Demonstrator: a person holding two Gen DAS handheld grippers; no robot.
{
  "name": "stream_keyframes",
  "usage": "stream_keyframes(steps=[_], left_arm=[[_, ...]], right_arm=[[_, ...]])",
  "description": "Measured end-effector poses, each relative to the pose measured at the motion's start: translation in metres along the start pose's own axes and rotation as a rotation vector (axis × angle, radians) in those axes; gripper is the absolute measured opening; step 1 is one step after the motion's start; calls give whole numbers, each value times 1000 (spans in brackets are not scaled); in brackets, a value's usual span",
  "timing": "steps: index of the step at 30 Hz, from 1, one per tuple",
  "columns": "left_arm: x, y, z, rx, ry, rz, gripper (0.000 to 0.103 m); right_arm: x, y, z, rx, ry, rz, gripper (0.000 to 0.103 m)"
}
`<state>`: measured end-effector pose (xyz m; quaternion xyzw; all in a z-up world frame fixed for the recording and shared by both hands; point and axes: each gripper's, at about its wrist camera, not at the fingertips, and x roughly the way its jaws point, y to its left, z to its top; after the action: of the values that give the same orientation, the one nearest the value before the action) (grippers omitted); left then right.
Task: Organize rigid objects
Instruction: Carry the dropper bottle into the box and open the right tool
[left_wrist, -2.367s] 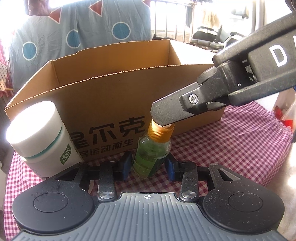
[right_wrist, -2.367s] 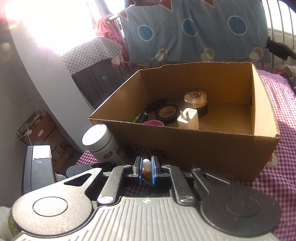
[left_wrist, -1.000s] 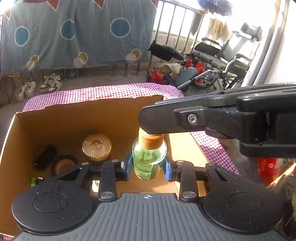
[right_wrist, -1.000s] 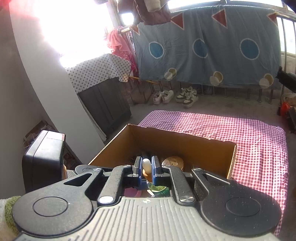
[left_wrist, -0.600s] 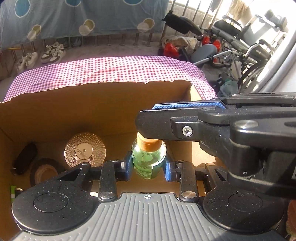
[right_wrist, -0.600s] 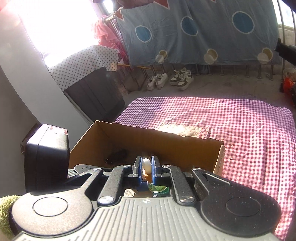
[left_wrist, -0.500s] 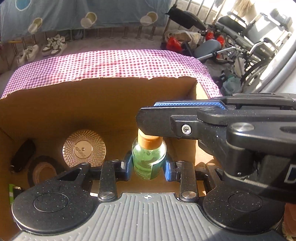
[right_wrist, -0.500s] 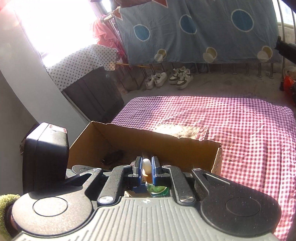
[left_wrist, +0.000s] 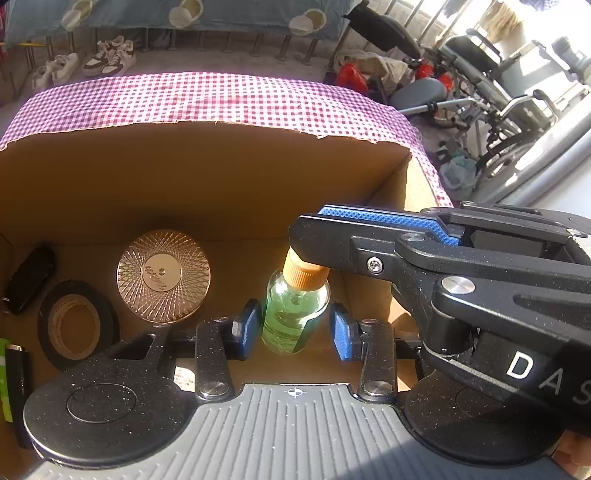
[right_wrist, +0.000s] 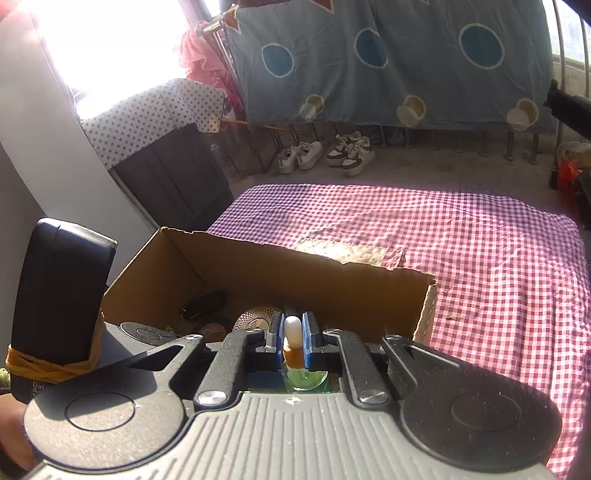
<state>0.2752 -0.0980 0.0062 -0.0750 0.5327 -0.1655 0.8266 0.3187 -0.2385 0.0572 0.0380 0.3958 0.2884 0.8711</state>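
A small glass bottle (left_wrist: 293, 314) of green liquid with an orange cap stands tilted inside the cardboard box (left_wrist: 207, 127), near its right wall. My left gripper (left_wrist: 294, 334) straddles it; its jaws are opening, and the blue pads (left_wrist: 246, 326) show a thin gap on each side. My right gripper (left_wrist: 301, 236) comes in from the right above the bottle. In the right wrist view my right gripper (right_wrist: 293, 338) is shut on the bottle's white tip (right_wrist: 293, 330), with the green body (right_wrist: 304, 380) below it.
The box also holds a round gold lid (left_wrist: 163, 276), a black tape roll (left_wrist: 75, 325), a black fob (left_wrist: 29, 277) and a lighter (left_wrist: 16, 384). The box sits on a red checked cloth (right_wrist: 480, 266). Shoes, a wheelchair and clutter lie beyond.
Both grippers carried the bottle over the box wall and down inside. The left pads, which pressed on the bottle before, now stand slightly apart from it.
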Motion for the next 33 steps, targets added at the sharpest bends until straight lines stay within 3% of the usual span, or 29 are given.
stream_keyframes(steps=[1, 2, 21, 29, 33], left_arm=[[0, 0, 0, -2, 4, 6, 56], [0, 0, -1, -3, 1, 12, 60], [-2, 5, 0, -37, -29, -13, 64], [-18, 0, -3, -5, -79, -19, 69], [-38, -9, -11, 41, -135, -11, 70]], right_arm=[[1, -1, -1, 3, 2, -1, 12], [2, -1, -2, 5, 4, 1, 12], [6, 1, 2, -7, 21, -34, 13], [-5, 0, 6, 17, 8, -46, 14], [-31, 5, 3, 51, -40, -47, 14]])
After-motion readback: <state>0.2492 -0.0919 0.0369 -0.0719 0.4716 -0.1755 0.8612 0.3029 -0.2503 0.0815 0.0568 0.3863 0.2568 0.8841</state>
